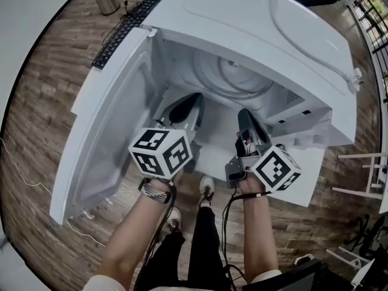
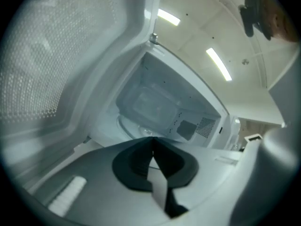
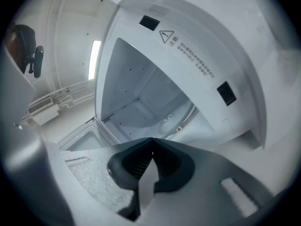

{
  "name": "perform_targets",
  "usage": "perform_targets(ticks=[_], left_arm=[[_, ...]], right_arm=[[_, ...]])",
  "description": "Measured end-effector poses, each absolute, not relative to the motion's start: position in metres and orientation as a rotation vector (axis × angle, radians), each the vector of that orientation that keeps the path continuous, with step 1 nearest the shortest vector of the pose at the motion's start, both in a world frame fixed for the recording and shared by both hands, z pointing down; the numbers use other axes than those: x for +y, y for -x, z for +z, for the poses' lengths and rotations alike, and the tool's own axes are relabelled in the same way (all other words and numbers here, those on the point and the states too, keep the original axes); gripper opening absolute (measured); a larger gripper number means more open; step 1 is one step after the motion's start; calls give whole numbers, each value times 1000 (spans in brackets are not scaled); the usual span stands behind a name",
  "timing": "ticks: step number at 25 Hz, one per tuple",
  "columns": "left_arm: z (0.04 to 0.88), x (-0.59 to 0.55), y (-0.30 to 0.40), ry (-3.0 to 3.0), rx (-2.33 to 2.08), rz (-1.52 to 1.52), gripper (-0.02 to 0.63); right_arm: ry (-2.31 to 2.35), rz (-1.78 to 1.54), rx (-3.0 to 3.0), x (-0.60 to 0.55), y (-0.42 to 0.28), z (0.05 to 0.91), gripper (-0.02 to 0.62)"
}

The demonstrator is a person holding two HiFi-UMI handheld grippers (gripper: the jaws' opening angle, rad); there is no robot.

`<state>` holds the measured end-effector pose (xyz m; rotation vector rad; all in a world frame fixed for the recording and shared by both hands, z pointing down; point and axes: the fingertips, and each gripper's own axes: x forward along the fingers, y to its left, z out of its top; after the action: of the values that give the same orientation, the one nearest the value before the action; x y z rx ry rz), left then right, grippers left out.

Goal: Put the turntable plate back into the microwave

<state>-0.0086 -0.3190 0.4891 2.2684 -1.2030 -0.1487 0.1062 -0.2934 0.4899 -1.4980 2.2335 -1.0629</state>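
The turntable plate (image 1: pixel 233 73) lay inside the microwave (image 1: pixel 273 29), and the left gripper (image 2: pixel 151 141) and right gripper (image 3: pixel 151 142), jaws pressed together empty, would do best backing straight out.

Head view looks steeply down; gripper views face the microwave (image 1: pixel 267 26) cavity (shared, close).

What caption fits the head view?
Left gripper and right gripper, both shut, face the open microwave with its turntable plate inside.
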Motion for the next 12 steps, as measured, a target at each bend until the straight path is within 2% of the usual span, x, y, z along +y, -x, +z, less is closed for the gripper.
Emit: perform_targets(ticks=[12], left_arm=[[465, -289, 2, -2488, -1218, 41, 6]], right_arm=[[1579, -806, 2392, -272, -118, 438, 2]])
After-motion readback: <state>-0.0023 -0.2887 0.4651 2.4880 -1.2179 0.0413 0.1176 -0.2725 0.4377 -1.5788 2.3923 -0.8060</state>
